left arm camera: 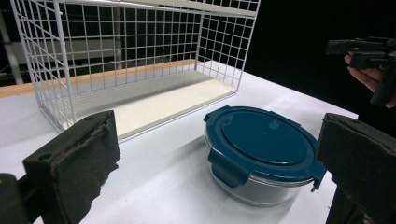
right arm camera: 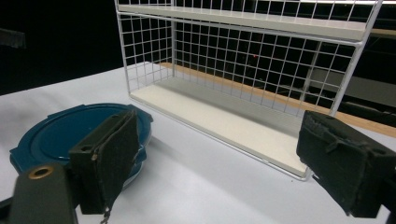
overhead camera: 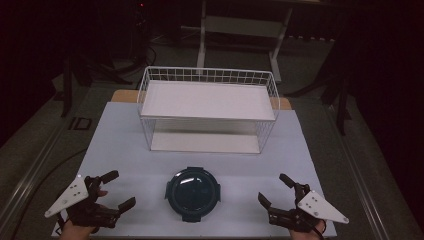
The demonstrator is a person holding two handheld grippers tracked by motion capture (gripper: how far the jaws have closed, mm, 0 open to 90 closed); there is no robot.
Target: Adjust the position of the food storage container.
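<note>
On the white desk (overhead camera: 125, 150), the round glass container with its blue clip lid (overhead camera: 193, 193) sits just in front of the white wire shelf rack (overhead camera: 207, 107), between the left tool (overhead camera: 114, 191) and the right tool (overhead camera: 274, 191), both resting with jaws wide apart, holding nothing.

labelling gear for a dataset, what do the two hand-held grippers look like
Both are black two-jaw tools. The left hand-held gripper and the right hand-held gripper each carry a pale grey three-cornered plate with small dark holes. The jaw pads are flat, dark, rough and frayed at the edges.
</note>
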